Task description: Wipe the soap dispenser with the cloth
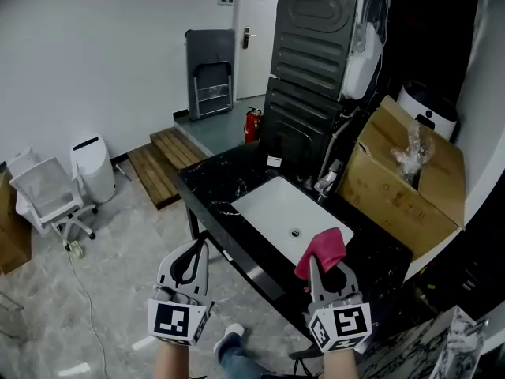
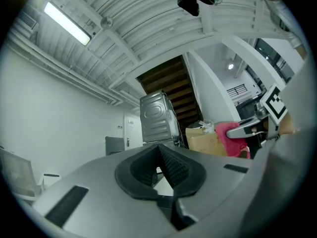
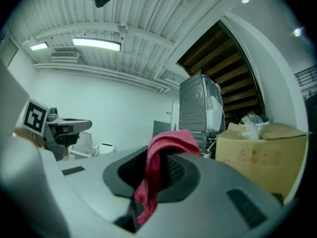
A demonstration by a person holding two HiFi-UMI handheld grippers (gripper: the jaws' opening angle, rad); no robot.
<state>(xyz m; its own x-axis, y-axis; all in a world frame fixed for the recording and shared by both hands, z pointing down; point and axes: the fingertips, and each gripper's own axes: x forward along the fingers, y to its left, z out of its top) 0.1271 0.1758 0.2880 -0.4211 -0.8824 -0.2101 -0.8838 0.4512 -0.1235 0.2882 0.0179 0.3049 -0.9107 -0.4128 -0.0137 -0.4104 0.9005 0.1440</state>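
- Currently both hands are held low and close to the body, side by side and well apart, with both tools aimed ahead at the black counter (image 1: 211, 181).
- Left gripper (image 1: 191, 257) hangs over the marble floor (image 1: 118, 275), short of the counter's front edge; its jaws are pressed together with nothing between them.
- Right gripper (image 1: 322, 268) sits over the counter's near edge, jaws clamped on the red cloth (image 1: 322, 249), which bunches above the tips and trails down between the pads (image 3: 173, 170).
- Ahead of the cloth lies the white sink (image 1: 276, 204), set into the counter, with a tap (image 1: 325, 184) at its far rim.
- I cannot pick out the soap dispenser with certainty among the small things by the tap.
- Beside the counter on the right stands an open cardboard box (image 1: 390, 192); behind the counter rises a stack of grey machines (image 1: 312, 54).
- Farther left are a fire extinguisher (image 1: 252, 125), wooden steps (image 1: 162, 164) and a white chair (image 1: 49, 192).
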